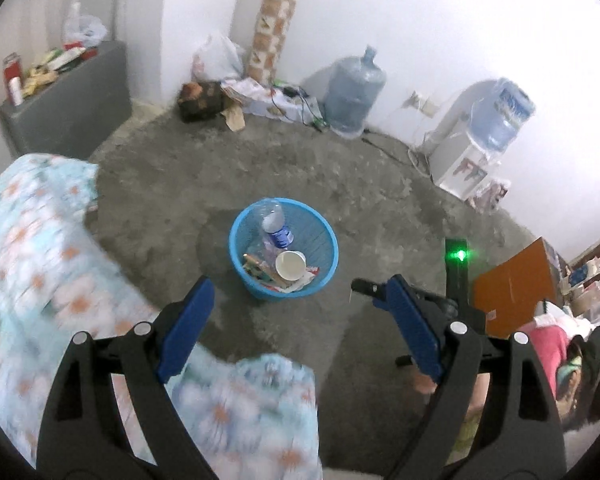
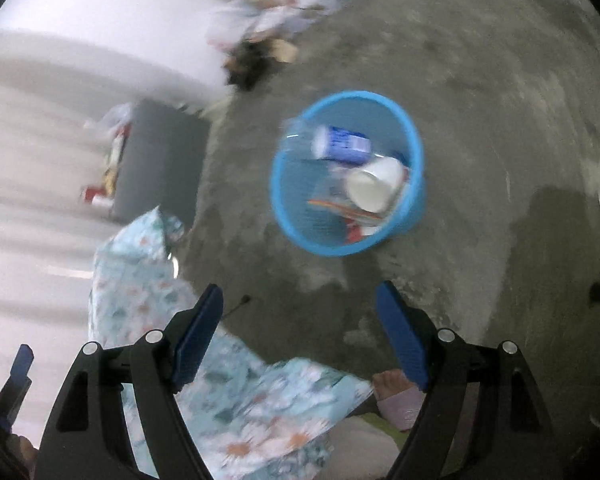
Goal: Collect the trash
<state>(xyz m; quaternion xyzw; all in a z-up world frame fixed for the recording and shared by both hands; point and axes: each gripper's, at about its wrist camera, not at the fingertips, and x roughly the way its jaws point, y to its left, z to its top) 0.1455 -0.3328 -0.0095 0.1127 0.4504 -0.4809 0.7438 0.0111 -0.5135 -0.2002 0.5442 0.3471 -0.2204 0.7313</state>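
While both grippers are hovering with jaws apart and empty, the left gripper (image 1: 296, 288) and right gripper (image 2: 300, 296) are pointing at a blue basket (image 1: 320, 224) on concrete (holding a bottle (image 1: 274, 222), a cup (image 1: 290, 265), possibly wrappers).

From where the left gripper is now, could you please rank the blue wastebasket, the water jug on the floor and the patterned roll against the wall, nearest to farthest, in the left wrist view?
1. Blue wastebasket, on the floor just ahead of the left gripper.
2. Water jug, standing by the back wall, right of centre.
3. Patterned roll, upright in the corner, left of the jug.
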